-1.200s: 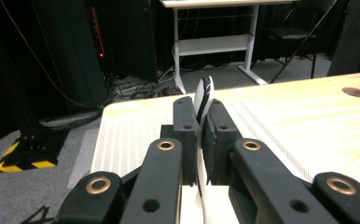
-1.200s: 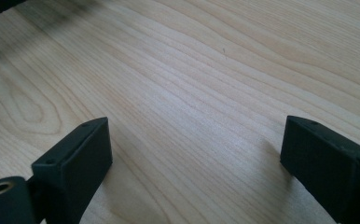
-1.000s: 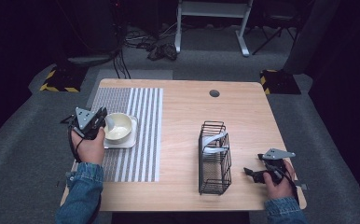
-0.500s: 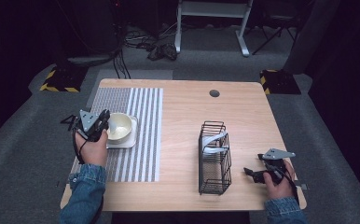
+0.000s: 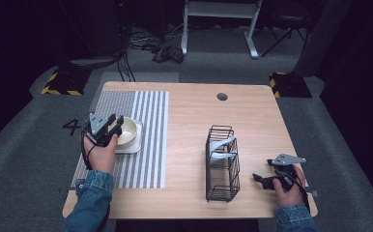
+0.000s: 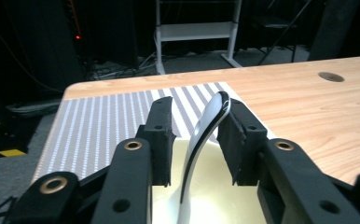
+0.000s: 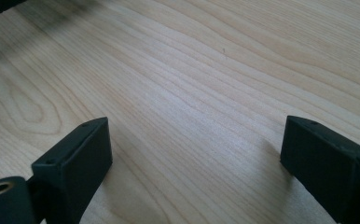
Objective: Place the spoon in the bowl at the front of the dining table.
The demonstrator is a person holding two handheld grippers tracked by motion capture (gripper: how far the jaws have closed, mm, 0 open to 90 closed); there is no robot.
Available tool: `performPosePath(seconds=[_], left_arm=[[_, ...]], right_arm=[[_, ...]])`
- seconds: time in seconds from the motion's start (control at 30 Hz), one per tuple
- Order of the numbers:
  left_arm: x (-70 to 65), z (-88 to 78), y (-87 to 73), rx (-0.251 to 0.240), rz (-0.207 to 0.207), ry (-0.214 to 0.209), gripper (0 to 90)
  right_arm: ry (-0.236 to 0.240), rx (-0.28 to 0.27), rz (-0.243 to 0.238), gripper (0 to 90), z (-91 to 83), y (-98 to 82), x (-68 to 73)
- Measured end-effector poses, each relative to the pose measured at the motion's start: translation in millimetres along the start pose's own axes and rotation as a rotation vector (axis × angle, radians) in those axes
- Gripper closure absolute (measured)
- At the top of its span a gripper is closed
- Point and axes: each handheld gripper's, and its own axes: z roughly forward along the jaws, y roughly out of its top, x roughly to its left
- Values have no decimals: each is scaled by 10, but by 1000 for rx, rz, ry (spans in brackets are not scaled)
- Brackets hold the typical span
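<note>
From the high view I see the wooden table [image 5: 184, 121] evenly and brightly lit from above, while the floor and room around it fall off into deep darkness; the picture is soft and low in detail. In my left gripper view, glare washes out the pale bowl [image 6: 206, 186] between the jaws, and the background is dim with one small red light. My right gripper view is bright, with soft shadows beside the jaws and blur at the top.

Cream bowl [image 5: 126, 132], grey/white striped mat [image 5: 146, 145], blk wire rack [image 5: 222, 164], tan wood table [image 5: 252, 116].
</note>
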Motion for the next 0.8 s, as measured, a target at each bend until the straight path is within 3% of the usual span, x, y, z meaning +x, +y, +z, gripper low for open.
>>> performPosePath(seconds=[0.8], left_arm=[[-270, 124, -63, 56, 23, -75, 621]], right_arm=[[0, 0, -1, 89, 0, 0, 0]])
